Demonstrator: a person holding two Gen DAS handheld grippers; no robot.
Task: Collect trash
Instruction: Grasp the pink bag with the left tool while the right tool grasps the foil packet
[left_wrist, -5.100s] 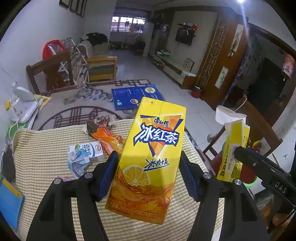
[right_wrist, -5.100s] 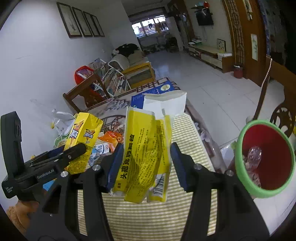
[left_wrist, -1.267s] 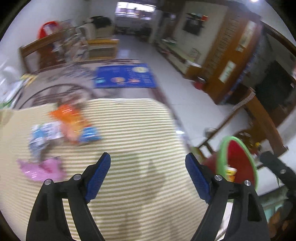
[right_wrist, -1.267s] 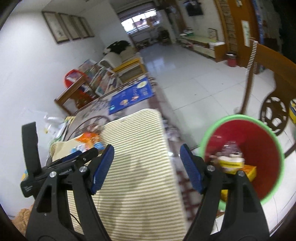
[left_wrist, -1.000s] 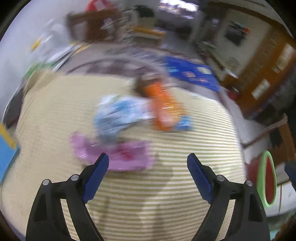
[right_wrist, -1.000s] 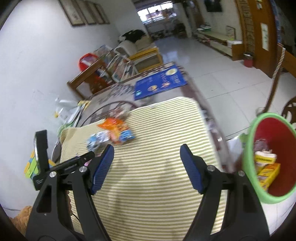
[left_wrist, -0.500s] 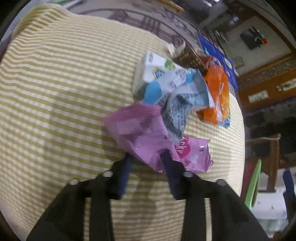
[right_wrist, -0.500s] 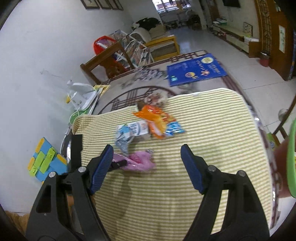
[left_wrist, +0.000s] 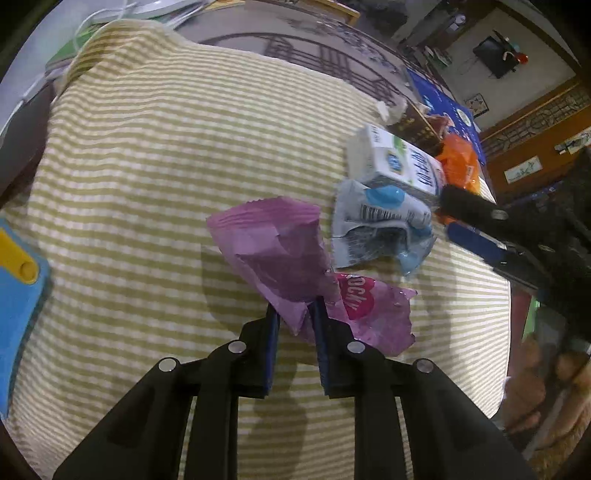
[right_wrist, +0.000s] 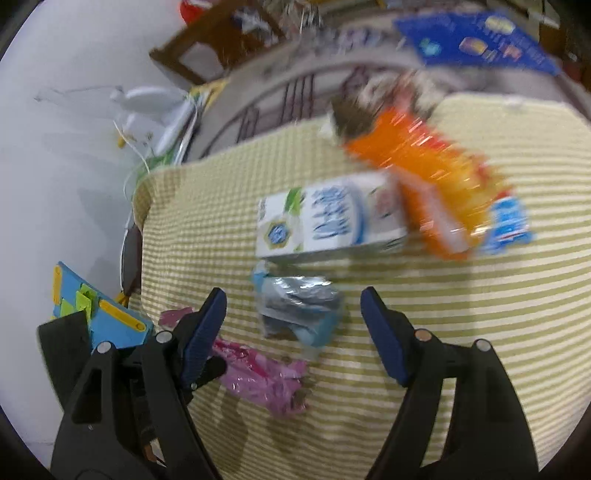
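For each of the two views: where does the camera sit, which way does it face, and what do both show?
Left wrist: on the left tongs, facing down at the purple wrapper they are closing on.
Right wrist: on the right tongs, facing down at the silver-blue pouch between their opening jaws.
Shared: wrapper, pouch, milk carton, striped cloth.

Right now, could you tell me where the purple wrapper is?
In the left wrist view, the purple wrapper lies mid-cloth, pinched between the closing left gripper, beside the crumpled silver-blue packet.
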